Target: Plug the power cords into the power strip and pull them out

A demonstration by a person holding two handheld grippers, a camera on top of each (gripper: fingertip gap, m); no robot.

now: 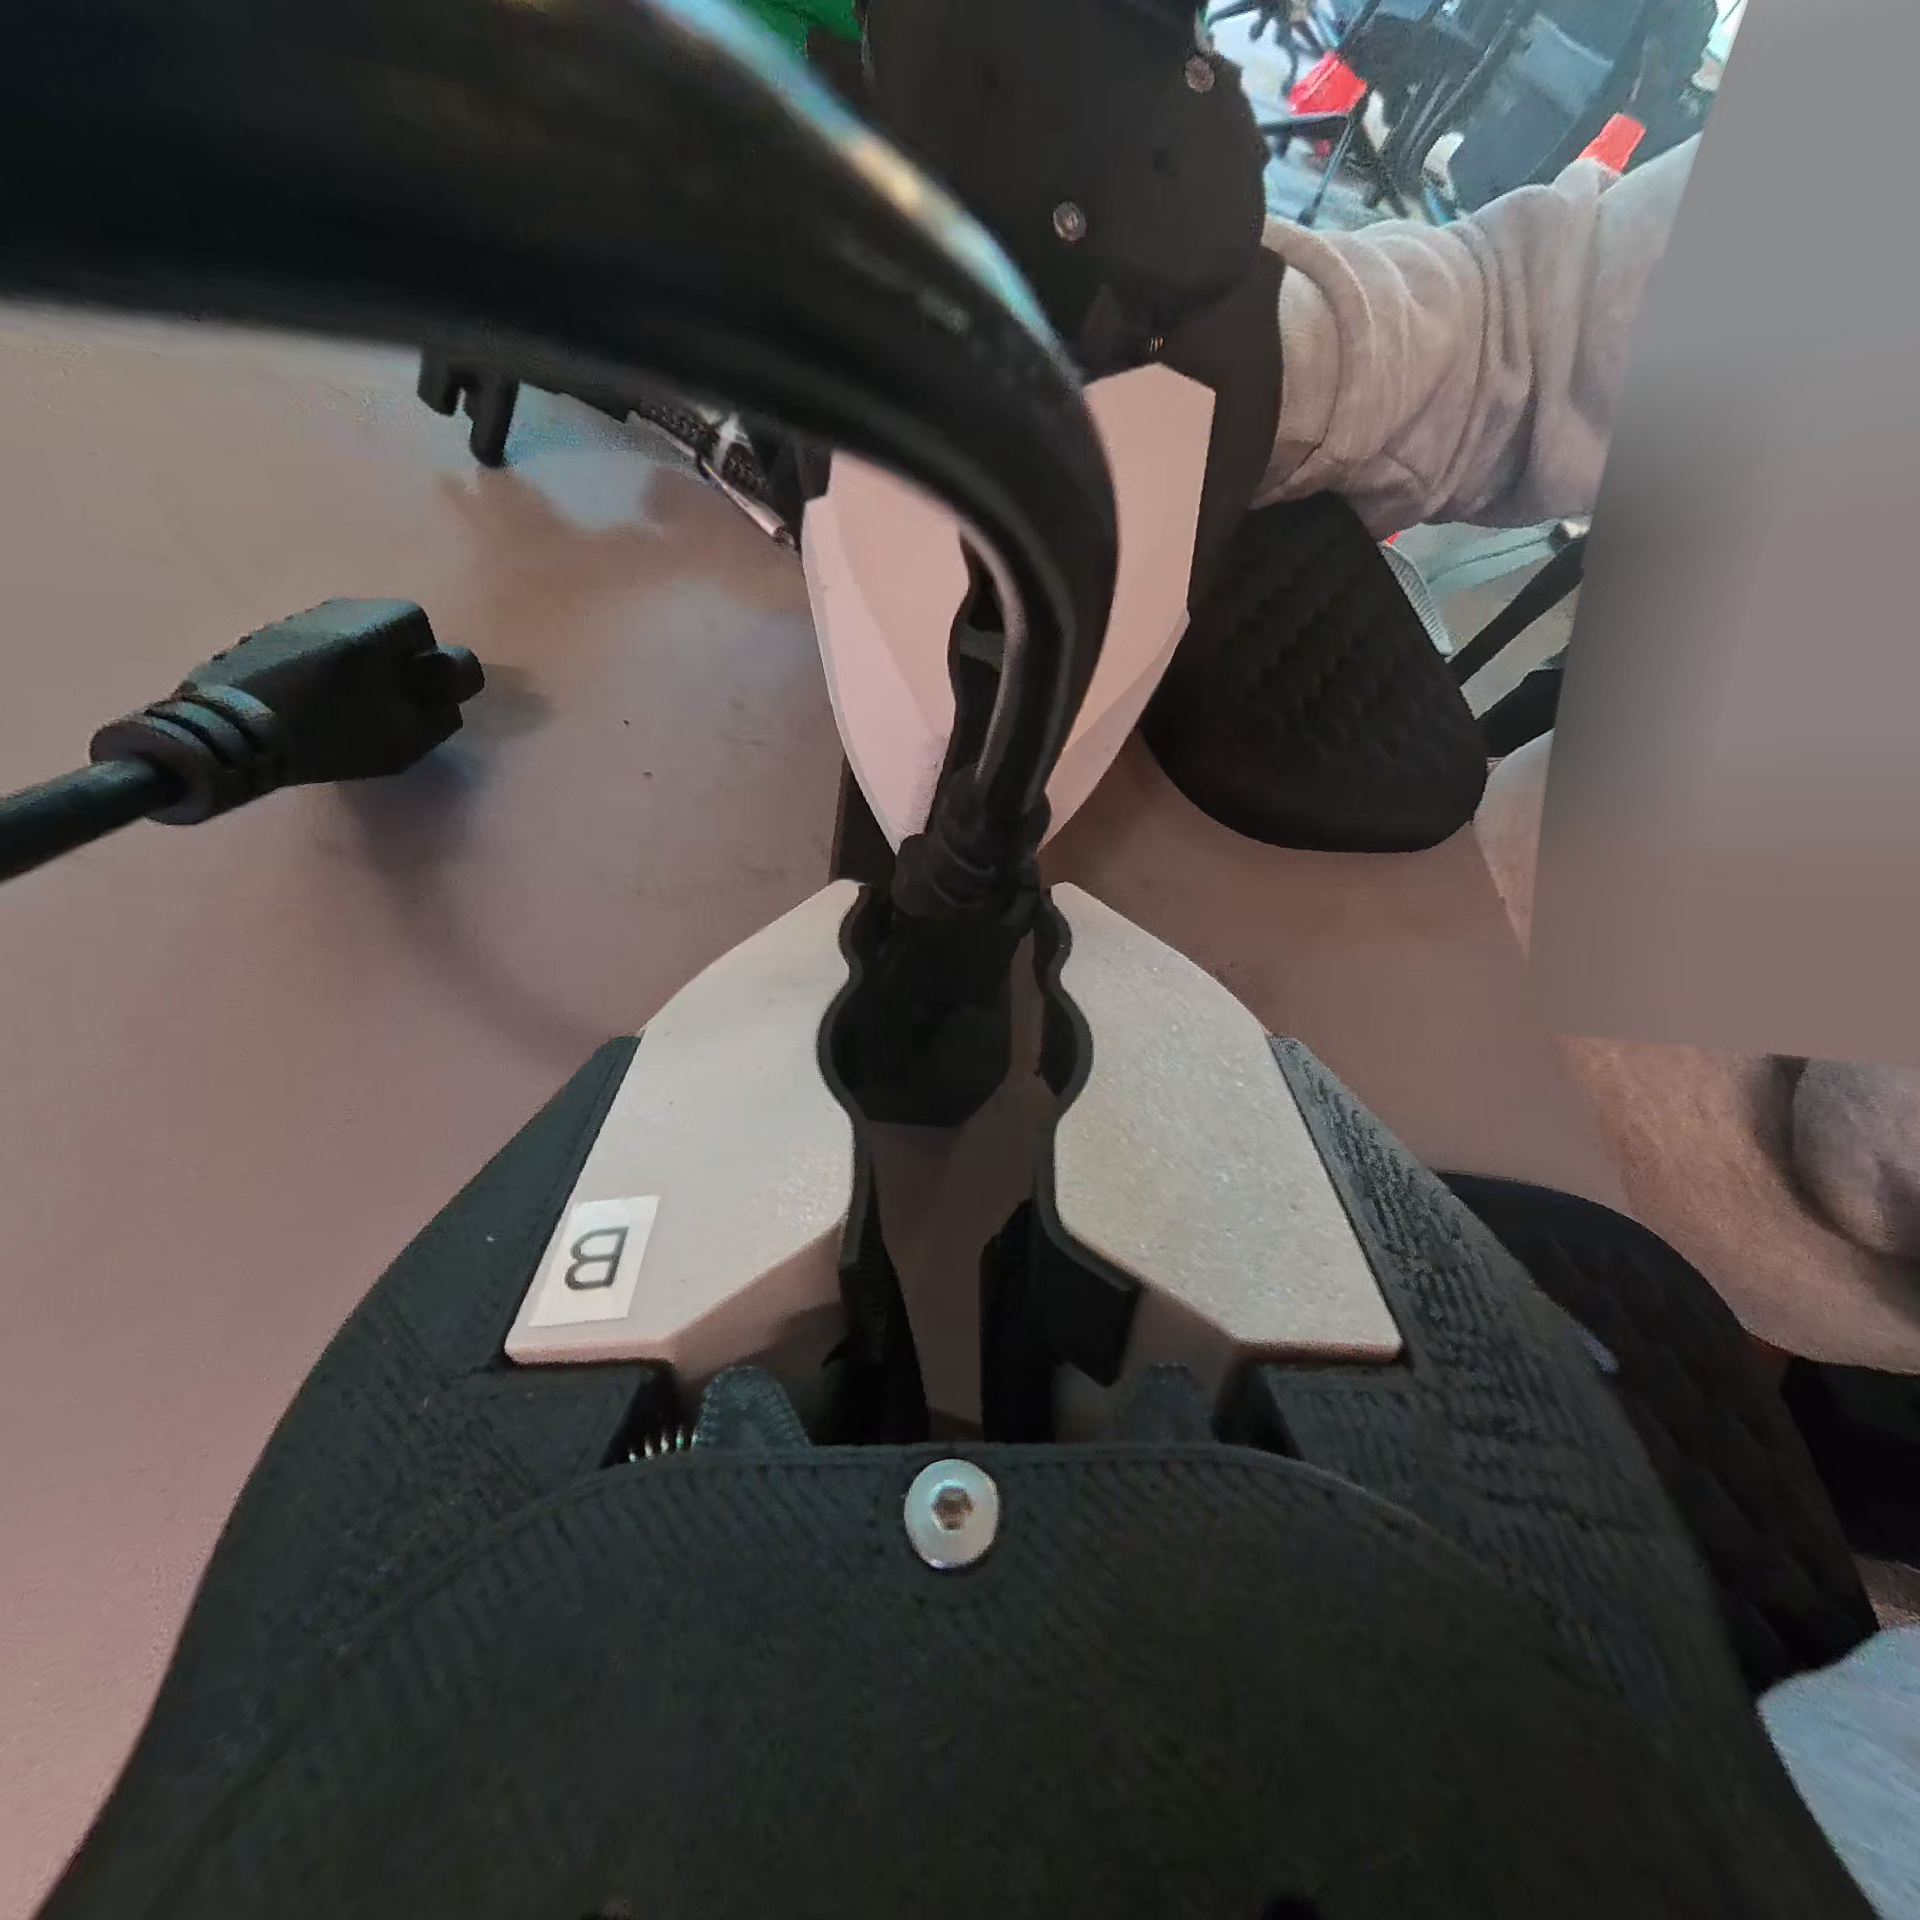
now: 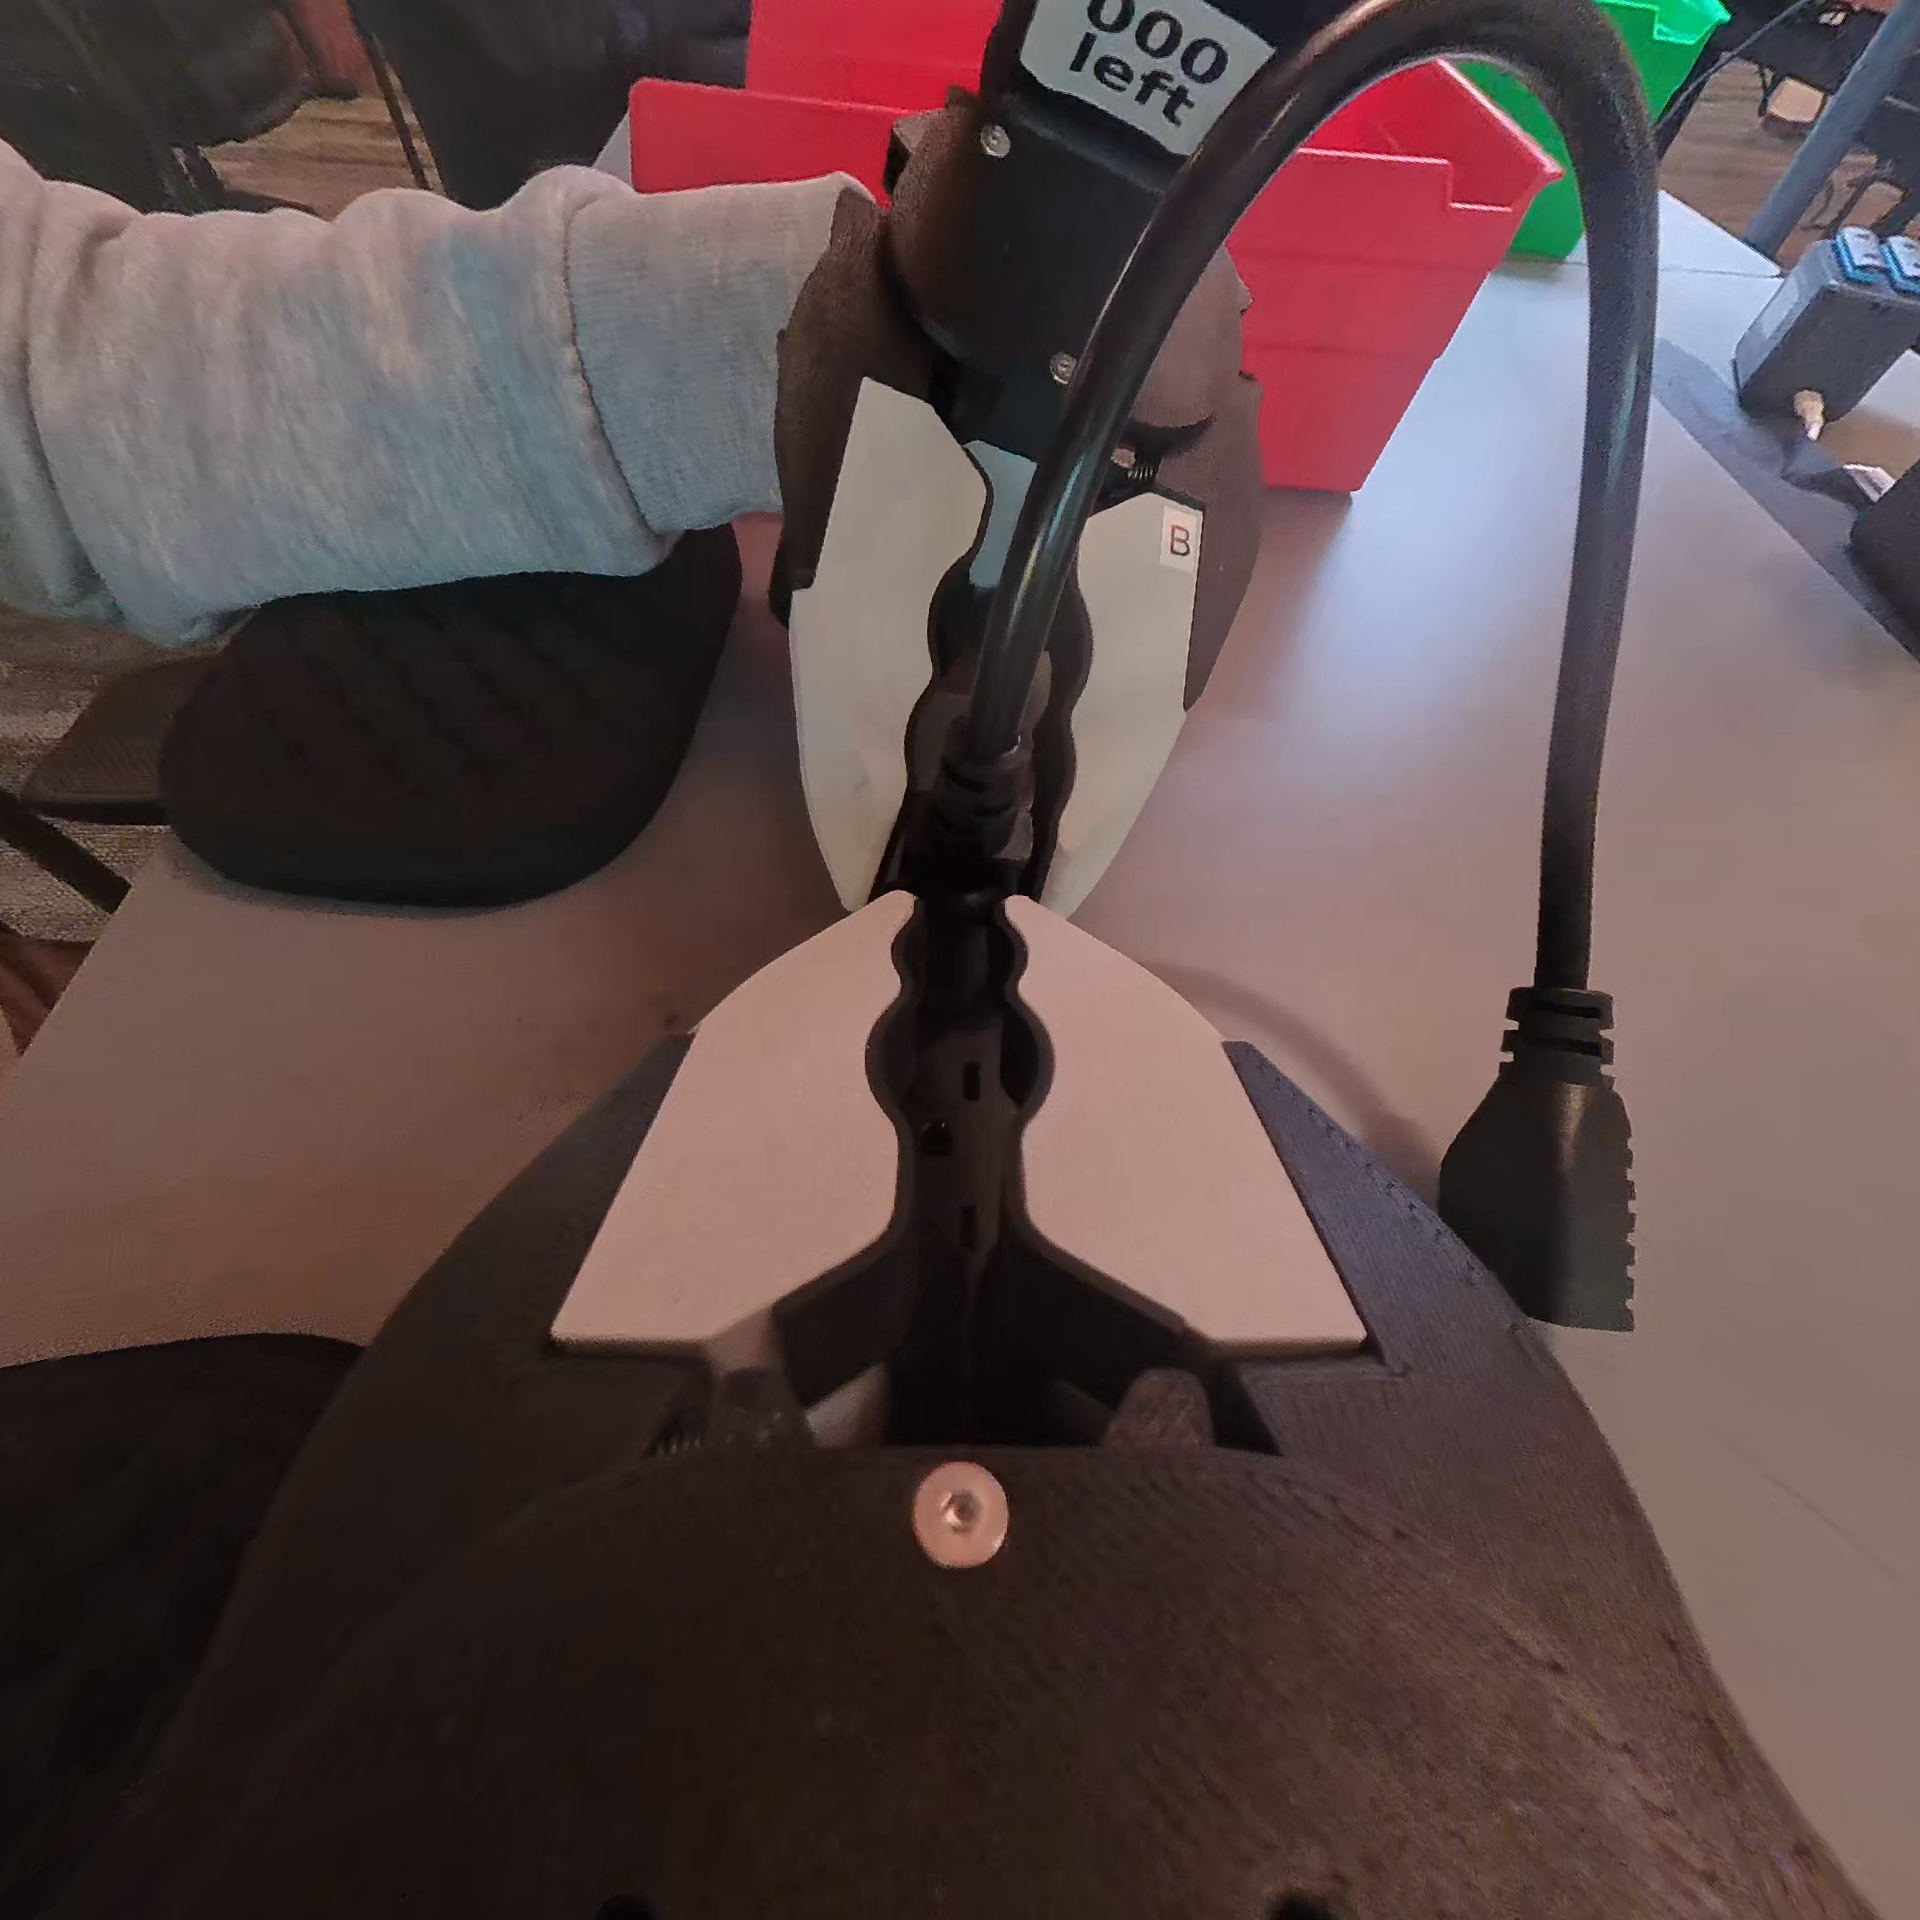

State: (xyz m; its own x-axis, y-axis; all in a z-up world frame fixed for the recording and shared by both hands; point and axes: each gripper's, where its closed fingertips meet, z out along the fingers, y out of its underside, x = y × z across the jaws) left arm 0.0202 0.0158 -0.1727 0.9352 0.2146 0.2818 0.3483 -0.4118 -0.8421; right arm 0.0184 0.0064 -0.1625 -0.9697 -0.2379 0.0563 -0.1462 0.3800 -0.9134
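Left gripper (image 1: pixel 951 997) clamped on a black plug (image 1: pixel 940 1023), tip to tip at 12 o'clock with right gripper (image 2: pixel 956 997), clamped on the black power strip (image 2: pixel 961 1132), likely bracing it for mating. Left view only: loose plug (image 1: pixel 312 707) at 10 o'clock. Right view only: cord (image 2: pixel 1600 520) arching to 3 o'clock; red bins (image 2: pixel 1351 343) at 1 o'clock.

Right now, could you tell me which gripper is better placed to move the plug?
Left, probably. The left gripper is shut on the black plug, tip to tip with the right gripper, which is clamped on the slotted socket piece and looks better suited to bracing it.
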